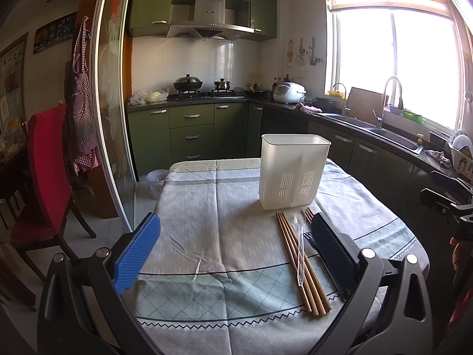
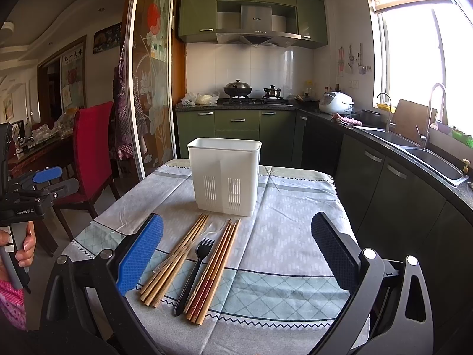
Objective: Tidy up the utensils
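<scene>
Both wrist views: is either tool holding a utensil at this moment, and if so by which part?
Nothing is held. The left tool and right tool are both open and empty; the chopsticks, black fork and clear spoon lie on the tablecloth.

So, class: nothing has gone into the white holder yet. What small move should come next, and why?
Probably lower the open right tool onto the black fork. It lies alone between the two chopstick bundles, directly under that tool, and the white holder stands just behind, so it likely makes the easiest first pick. The left tool sits farther off.
</scene>
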The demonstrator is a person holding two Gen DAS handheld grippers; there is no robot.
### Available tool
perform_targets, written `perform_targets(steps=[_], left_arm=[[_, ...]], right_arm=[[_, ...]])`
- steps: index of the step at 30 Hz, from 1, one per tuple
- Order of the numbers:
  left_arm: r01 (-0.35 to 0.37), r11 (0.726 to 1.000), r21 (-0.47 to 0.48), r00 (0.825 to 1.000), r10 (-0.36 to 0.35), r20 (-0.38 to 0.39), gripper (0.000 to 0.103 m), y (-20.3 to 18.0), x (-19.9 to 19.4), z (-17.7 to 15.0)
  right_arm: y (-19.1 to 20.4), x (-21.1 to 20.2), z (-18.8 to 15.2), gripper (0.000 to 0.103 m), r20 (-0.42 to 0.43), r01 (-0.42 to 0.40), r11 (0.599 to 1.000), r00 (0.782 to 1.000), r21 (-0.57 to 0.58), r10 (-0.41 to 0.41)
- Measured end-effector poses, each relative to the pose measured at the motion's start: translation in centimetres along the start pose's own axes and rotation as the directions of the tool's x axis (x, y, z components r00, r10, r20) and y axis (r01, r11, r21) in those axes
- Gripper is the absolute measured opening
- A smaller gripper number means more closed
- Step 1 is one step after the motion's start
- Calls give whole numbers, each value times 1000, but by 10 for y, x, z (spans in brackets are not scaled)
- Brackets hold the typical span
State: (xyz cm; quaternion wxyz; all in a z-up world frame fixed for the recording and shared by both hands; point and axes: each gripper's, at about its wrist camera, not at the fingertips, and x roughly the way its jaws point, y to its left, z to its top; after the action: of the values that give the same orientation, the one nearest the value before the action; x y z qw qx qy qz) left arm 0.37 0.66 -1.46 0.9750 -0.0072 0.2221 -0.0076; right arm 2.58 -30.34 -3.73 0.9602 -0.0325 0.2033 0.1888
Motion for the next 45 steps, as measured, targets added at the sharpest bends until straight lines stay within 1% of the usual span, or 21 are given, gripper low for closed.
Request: perform_targets(steps=[4,6,8,11,14,16,18,19,21,22,24,26,28,29,33,35,36,38,41,43,45], left_arm=[[30,999,12,998,-29,-56,97,-8,16,6],[34,998,44,992,-28,-123,97,-19,34,11],[50,996,77,976,-33,-214,97,-32,58,15],[58,994,91,931,-21,-365,97,-49,100,15],[70,991,118,898,-11,-440,97,-65,133,14],[102,986,131,878,-28,-478,97,-76,151,15],[127,985,120,846,-44,-531,96,-85,169,15],[141,984,110,829,-56,-556,95,-90,177,15],[172,980,101,790,-76,-608,89,-101,195,14],[178,979,104,771,-74,-632,83,-107,204,13],[188,977,98,737,-75,-671,77,-114,220,12],[185,978,95,715,-68,-696,76,-119,233,11],[174,979,105,704,-50,-708,75,-122,244,10],[168,980,109,700,-41,-713,70,-123,249,9],[166,979,116,667,-25,-744,59,-125,265,6],[173,977,122,654,-22,-756,49,-128,271,3],[179,976,125,648,-21,-761,48,-129,273,3],[191,973,126,637,-25,-770,39,-133,276,1],[206,970,127,625,-31,-780,28,-137,279,0],[213,968,130,618,-30,-785,23,-140,282,-1],[213,967,140,615,-21,-788,22,-143,285,0]], right_arm=[[-6,16,3,99,-60,-17,1000,998,8,17],[-15,30,4,99,-104,-22,999,994,26,25],[-27,47,4,99,-177,-20,998,984,61,31],[-44,74,3,99,-302,-32,994,951,109,64],[-55,93,1,99,-395,-41,990,914,134,91],[-60,104,-3,99,-436,-28,992,897,122,79],[-64,113,-3,99,-474,-16,993,878,115,69],[-67,118,-3,99,-488,-29,992,868,125,87],[-74,130,0,99,-520,-38,985,845,166,121],[-76,137,1,98,-538,-34,983,833,181,128],[-80,151,5,94,-565,-40,981,812,192,143],[-83,161,9,86,-588,-27,983,798,183,132],[-86,169,13,77,-606,-10,986,788,165,109],[-88,172,14,76,-612,-4,988,784,156,100],[-88,176,13,76,-621,-12,990,778,138,95],[-87,175,12,76,-620,-15,991,779,136,96],[-88,175,12,76,-619,-13,991,780,135,95],[-92,174,11,76,-619,-9,990,780,139,94],[-98,173,10,76,-622,-5,989,777,147,97],[-102,173,10,76,-624,-3,988,775,155,101],[-104,172,9,77,-625,-5,987,773,161,106]])
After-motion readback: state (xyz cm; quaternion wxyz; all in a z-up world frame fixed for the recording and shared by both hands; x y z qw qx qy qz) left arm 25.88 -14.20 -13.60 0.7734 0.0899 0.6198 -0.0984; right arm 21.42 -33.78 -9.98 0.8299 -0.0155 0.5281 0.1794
